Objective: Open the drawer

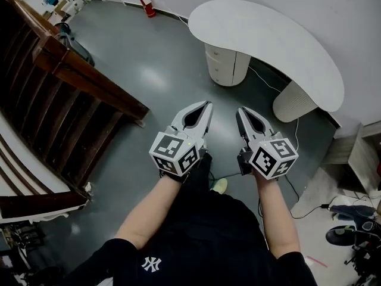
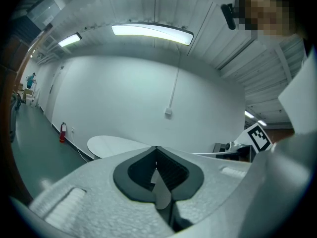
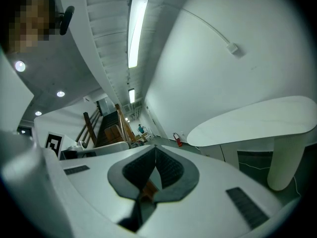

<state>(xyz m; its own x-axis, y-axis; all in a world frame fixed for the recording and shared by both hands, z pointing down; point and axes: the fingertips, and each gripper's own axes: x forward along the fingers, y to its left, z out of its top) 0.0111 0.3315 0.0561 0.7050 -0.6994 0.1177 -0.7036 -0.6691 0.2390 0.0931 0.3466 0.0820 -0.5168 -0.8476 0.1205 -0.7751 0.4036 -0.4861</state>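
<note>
A curved white desk (image 1: 268, 34) stands ahead on the grey floor. Under its left end is a white drawer unit (image 1: 225, 64) with its drawers closed. I hold both grippers side by side in front of me, pointing toward the desk and well short of it. My left gripper (image 1: 208, 104) is shut, its tips meeting with nothing between them, as the left gripper view (image 2: 156, 148) also shows. My right gripper (image 1: 239, 110) is likewise shut and empty (image 3: 155, 147). The desk top (image 3: 257, 120) fills the right of the right gripper view, and the desk (image 2: 114, 145) lies far off in the left gripper view.
A dark wooden stair railing (image 1: 71, 94) runs along the left. A ribbed round pedestal (image 1: 293, 102) holds up the desk's right end. A red fire extinguisher (image 1: 146, 5) stands by the far wall. Cables (image 1: 297, 189) and clutter (image 1: 354, 219) lie at the lower right.
</note>
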